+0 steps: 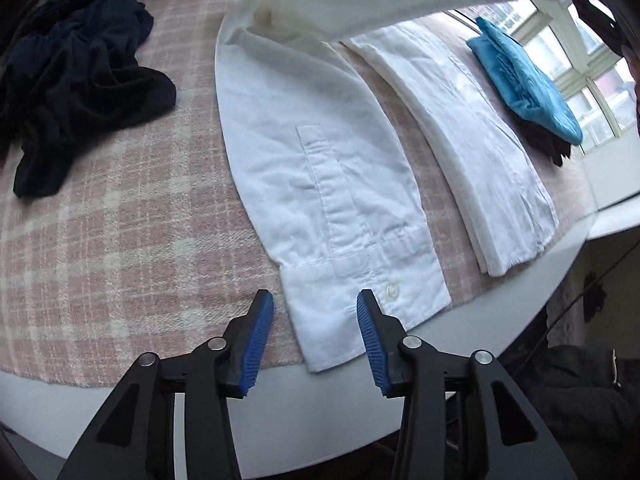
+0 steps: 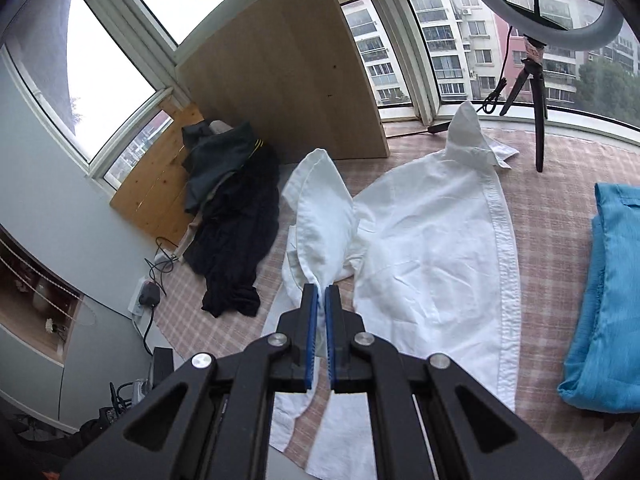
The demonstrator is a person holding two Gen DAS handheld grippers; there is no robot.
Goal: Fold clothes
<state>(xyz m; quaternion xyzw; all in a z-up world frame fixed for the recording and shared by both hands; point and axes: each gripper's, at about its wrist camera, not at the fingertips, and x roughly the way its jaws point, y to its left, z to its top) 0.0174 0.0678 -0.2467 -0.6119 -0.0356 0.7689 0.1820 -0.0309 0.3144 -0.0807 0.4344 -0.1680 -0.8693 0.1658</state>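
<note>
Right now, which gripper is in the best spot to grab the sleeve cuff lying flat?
Probably the left gripper: it is open, right over the sleeve cuff. The right gripper already pinches the white shirt.

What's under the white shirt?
The white shirt lies on a pink checked cloth that shows all around it. Whatever sits directly beneath the shirt's middle is covered, so nothing else can be seen there.

Both the left gripper [image 1: 315, 304] and the right gripper [image 2: 321, 294] are showing black angular linkage arms with triangular cut-outs. Round silver pivot screws are gleaming at the joints. Ribbed blue pads [image 1: 258, 344] are lining the fingers.
</note>
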